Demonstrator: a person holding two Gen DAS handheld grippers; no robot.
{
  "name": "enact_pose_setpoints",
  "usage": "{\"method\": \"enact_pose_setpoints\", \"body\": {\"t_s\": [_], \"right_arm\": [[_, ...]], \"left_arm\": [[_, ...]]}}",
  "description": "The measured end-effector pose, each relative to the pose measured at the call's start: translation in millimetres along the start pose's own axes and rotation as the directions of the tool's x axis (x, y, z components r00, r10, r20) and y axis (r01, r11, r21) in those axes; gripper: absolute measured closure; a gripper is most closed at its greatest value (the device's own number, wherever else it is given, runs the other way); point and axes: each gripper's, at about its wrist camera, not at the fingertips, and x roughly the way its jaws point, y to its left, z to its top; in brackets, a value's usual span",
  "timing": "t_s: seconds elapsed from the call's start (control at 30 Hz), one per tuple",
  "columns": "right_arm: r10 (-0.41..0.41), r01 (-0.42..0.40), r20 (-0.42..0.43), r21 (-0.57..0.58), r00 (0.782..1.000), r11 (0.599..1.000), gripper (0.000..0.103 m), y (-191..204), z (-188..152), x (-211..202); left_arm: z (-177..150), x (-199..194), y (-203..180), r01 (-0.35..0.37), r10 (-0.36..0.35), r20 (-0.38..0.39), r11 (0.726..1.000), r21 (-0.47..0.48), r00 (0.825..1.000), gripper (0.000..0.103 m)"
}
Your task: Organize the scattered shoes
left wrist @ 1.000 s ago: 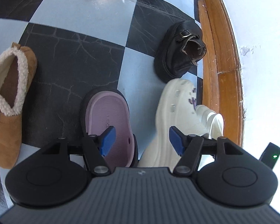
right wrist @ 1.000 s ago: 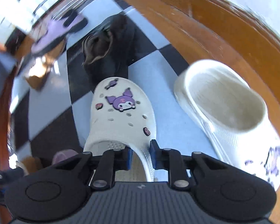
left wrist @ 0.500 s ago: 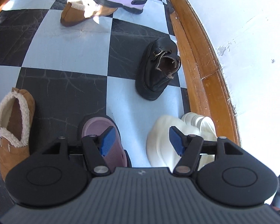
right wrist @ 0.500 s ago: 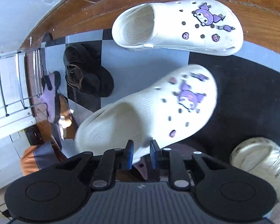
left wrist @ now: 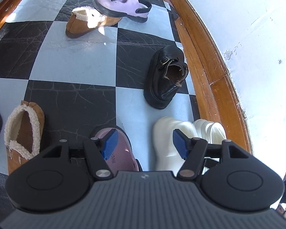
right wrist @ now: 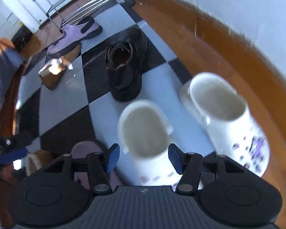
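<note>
Background only: floor, skirting, wall, rack.

Checkered floor [left wrist: 72,61] of black and pale blue tiles, black ones veined with cracks. Wooden baseboard [left wrist: 206,64] curves along its right edge, white wall [left wrist: 257,38] above it with a chipped patch. Metal rack [right wrist: 76,5] with chrome bars stands at the far end. An orange sleeve [right wrist: 0,45] shows at the right wrist view's left edge.

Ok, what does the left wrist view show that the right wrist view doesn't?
Only the left wrist view: the whole near tan slipper at lower left, and the open left tool. Only the right wrist view: the white clogs' openings, charms on the clog by the baseboard, and the open right tool. Both: the black shoe, lilac shoe, far slipper and pink clog.
</note>
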Motion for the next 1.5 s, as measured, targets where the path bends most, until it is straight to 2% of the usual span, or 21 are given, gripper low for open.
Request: {"method": "enact_pose_setpoints", "body": {"t_s": [0.07, 0.13, 0.23, 0.37, 0.53, 0.6, 0.67, 0.73, 0.77, 0.8, 0.83, 0.9, 0.97, 1.03, 1.1, 1.17, 1.23, 1.27, 1.37, 1.43, 1.5], "right_arm": [[0.009, -0.008, 0.008, -0.024, 1.000, 1.000, 0.030, -3.8, 4.0, 1.1], [-0.014, 0.014, -0.013, 0.002, 1.000, 1.000, 0.033, -15.6, 6.8, 7.4], [-0.088, 0.088, -0.040, -0.019, 0.995, 0.996, 0.041, -30.1, 2.6, 27.7], [-0.016, 0.017, -0.091, 0.010, 0.996, 1.000, 0.049, -35.4, -13.1, 49.2], [0.016, -0.023, -0.121, -0.053, 0.992, 0.998, 0.051, -21.7, -16.0, 81.0], [0.016, -0.022, -0.200, -0.030, 0.980, 0.999, 0.049, -25.6, -9.1, 110.4], [0.048, -0.045, -0.240, 0.015, 0.970, 0.999, 0.033, -34.8, -2.1, 137.1], [0.101, -0.088, -0.246, 0.064, 0.964, 0.994, 0.050, -42.7, 2.2, 138.8], [0.069, -0.061, -0.232, 0.041, 0.970, 0.997, 0.068, -40.1, 1.8, 132.0], [0.010, -0.015, -0.206, -0.021, 0.979, 1.000, 0.094, -35.1, 1.6, 122.7], [-0.068, 0.049, -0.165, -0.116, 0.984, 0.992, 0.094, -29.7, 2.6, 111.6], [-0.127, 0.110, -0.152, -0.112, 0.980, 0.988, 0.095, -43.2, 11.3, 103.2], [-0.223, 0.203, -0.091, -0.186, 0.971, 0.961, 0.095, -52.2, 15.5, 97.8], [-0.250, 0.227, -0.078, -0.224, 0.965, 0.948, 0.093, -57.9, 17.8, 93.1], [-0.213, 0.197, -0.085, -0.164, 0.973, 0.967, 0.074, -64.0, 18.3, 82.7], [-0.169, 0.171, 0.024, -0.122, 0.985, 0.978, 0.056, -59.6, 13.0, 55.0], [-0.143, 0.162, 0.146, -0.133, 0.979, 0.978, 0.053, -45.5, 5.2, 27.0], [-0.086, 0.110, 0.163, -0.148, 0.983, 0.983, 0.053, -37.8, 0.7, 17.6], [0.114, -0.109, 0.029, -0.142, 0.993, 0.984, 0.053, -22.3, -3.0, 23.7], [0.170, -0.172, -0.053, -0.035, 0.984, 0.984, 0.053, -22.2, -9.7, 48.6], [0.165, -0.160, -0.105, 0.061, 0.981, 0.985, 0.053, -31.5, -14.8, 78.6]], "left_arm": [[2.0, 2.7, 4.2, -0.001, 0.001, -0.005, 1.000, -0.005, 1.000, 0.038], [4.2, 6.8, 8.3, -0.017, 0.017, -0.001, 1.000, -0.004, 1.000, 0.036], [4.5, 22.5, 16.4, -0.102, 0.103, -0.023, 0.995, 0.022, 0.994, 0.036], [4.7, 32.0, 24.2, -0.094, 0.094, -0.052, 0.996, 0.003, 0.994, 0.036], [4.2, 34.5, 20.5, -0.088, 0.089, -0.062, 0.996, 0.008, 0.994, 0.036], [4.1, 35.5, 19.0, -0.086, 0.087, -0.066, 0.996, 0.010, 0.994, 0.036], [3.9, 36.5, 17.5, -0.085, 0.085, -0.070, 0.996, 0.012, 0.994, 0.036], [3.5, 37.7, 17.1, -0.084, 0.084, -0.075, 0.996, 0.008, 0.994, 0.036], [3.3, 38.4, 17.6, -0.085, 0.085, -0.078, 0.996, 0.002, 0.993, 0.036], [2.8, 38.1, 17.2, -0.084, 0.084, -0.080, 0.996, 0.003, 0.993, 0.036], [2.3, 37.8, 16.8, -0.083, 0.084, -0.081, 0.997, 0.004, 0.993, 0.036], [1.2, 37.0, 16.1, -0.082, 0.082, -0.083, 0.997, 0.007, 0.993, 0.036], [0.2, 36.3, 15.3, -0.081, 0.081, -0.086, 0.997, 0.010, 0.993, 0.036], [-0.9, 35.6, 14.5, -0.080, 0.080, -0.088, 0.997, 0.013, 0.993, 0.036], [-0.6, 35.9, 14.7, -0.083, 0.083, -0.091, 0.997, 0.007, 0.992, 0.036], [-0.2, 35.8, 14.2, -0.085, 0.085, -0.092, 0.996, 0.009, 0.992, 0.036], [-0.1, 34.9, 13.4, -0.088, 0.089, -0.090, 0.996, 0.015, 0.992, 0.036], [0.2, 34.0, 12.7, -0.088, 0.089, -0.089, 0.996, 0.019, 0.992, 0.036], [2.2, 29.6, 10.4, -0.082, 0.084, -0.083, 0.996, 0.030, 0.993, 0.036], [4.2, 25.7, 9.8, -0.079, 0.081, -0.074, 0.996, 0.033, 0.994, 0.036], [8.9, 17.2, 10.2, -0.075, 0.077, -0.055, 0.997, 0.035, 0.996, 0.036]]}}
